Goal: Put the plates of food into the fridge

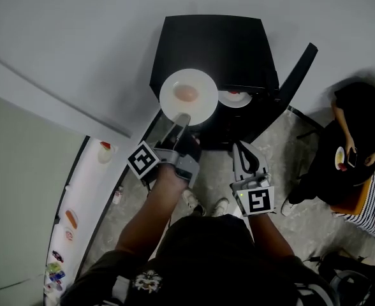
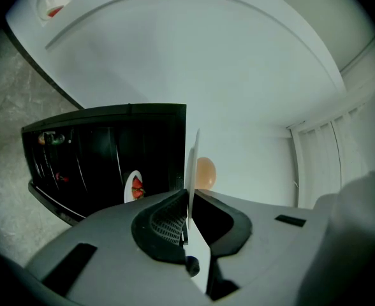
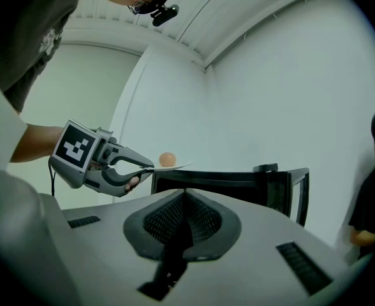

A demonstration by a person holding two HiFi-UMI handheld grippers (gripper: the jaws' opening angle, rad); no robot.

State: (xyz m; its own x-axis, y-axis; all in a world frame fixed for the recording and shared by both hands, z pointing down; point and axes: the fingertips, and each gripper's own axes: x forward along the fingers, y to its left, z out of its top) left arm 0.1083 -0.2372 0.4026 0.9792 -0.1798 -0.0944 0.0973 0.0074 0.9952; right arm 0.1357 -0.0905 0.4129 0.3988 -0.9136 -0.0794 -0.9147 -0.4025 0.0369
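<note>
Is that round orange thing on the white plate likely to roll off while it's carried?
Probably, if tilted: the round food looks smooth and ball-shaped, sitting loose mid-plate. The plate seems stiff, but the left hand-held gripper pinches only its rim, so it may dip.

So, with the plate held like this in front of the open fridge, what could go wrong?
The left gripper pinches only the rim of the plate, so it may tilt or slip. The round food lies loose and could roll off. Inside the fridge another plate already sits near the front; the new one might bump it.
</note>
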